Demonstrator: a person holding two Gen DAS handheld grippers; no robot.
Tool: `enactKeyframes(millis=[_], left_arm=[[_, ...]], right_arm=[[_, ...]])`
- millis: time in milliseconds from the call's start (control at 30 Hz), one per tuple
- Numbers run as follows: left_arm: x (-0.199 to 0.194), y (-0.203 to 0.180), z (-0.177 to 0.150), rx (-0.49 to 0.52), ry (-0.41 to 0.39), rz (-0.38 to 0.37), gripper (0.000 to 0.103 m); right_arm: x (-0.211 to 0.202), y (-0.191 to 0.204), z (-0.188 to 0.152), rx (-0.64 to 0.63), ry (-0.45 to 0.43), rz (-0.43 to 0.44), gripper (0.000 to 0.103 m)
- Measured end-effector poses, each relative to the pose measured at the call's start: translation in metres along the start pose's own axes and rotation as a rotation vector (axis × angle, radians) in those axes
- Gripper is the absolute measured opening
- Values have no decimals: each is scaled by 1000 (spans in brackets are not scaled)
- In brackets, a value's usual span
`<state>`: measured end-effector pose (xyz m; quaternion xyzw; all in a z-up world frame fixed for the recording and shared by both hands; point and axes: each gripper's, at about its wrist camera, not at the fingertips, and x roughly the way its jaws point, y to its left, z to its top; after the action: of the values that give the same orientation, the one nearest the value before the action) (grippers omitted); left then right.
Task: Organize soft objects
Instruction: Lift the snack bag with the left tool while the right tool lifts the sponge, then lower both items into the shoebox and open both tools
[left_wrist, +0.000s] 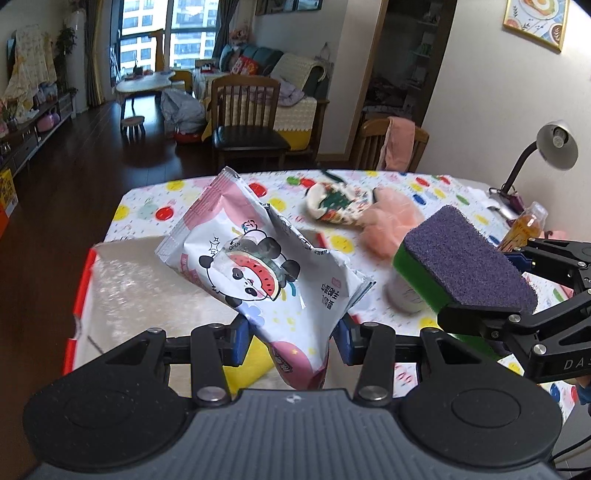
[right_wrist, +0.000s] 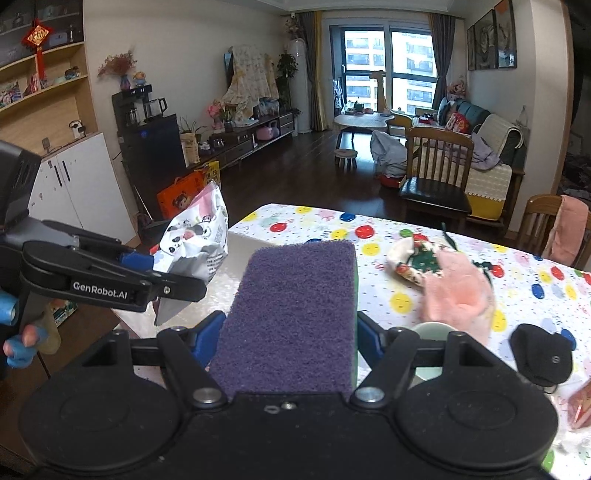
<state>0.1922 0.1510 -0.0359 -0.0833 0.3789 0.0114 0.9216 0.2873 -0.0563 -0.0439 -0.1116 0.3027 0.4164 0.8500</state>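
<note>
My left gripper is shut on a pink-and-white panda wipes pack and holds it above an open box at the table's left end. The pack also shows in the right wrist view. My right gripper is shut on a purple-and-green sponge, held above the table; it shows in the left wrist view to the right of the pack. A yellow sponge lies in the box below the left gripper.
On the dotted tablecloth lie a patterned fabric pouch, a pink fluffy item, a black soft item and a white cup. A desk lamp and a bottle stand at the right. Wooden chairs stand behind the table.
</note>
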Motion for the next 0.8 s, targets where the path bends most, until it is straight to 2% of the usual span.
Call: enactKeyframes(millis=[167,267,433,600,800], left_arm=[[8,33,0,19,42,6,44],[14,48,0,44,53,-23,44],[27,63,2,98,78,-53,44],[46,72,4,135,141,-78,44],[70,84,-2,158,215,-50,44]], right_arm=[[21,21,5,-3,22,-1,73],[37,33,6,-14,47,-1,73],[60,51,8,-55,83,-1,73],[88,72,10,-104,133,-6,73],[117,93,5,-135,195,-15,73]])
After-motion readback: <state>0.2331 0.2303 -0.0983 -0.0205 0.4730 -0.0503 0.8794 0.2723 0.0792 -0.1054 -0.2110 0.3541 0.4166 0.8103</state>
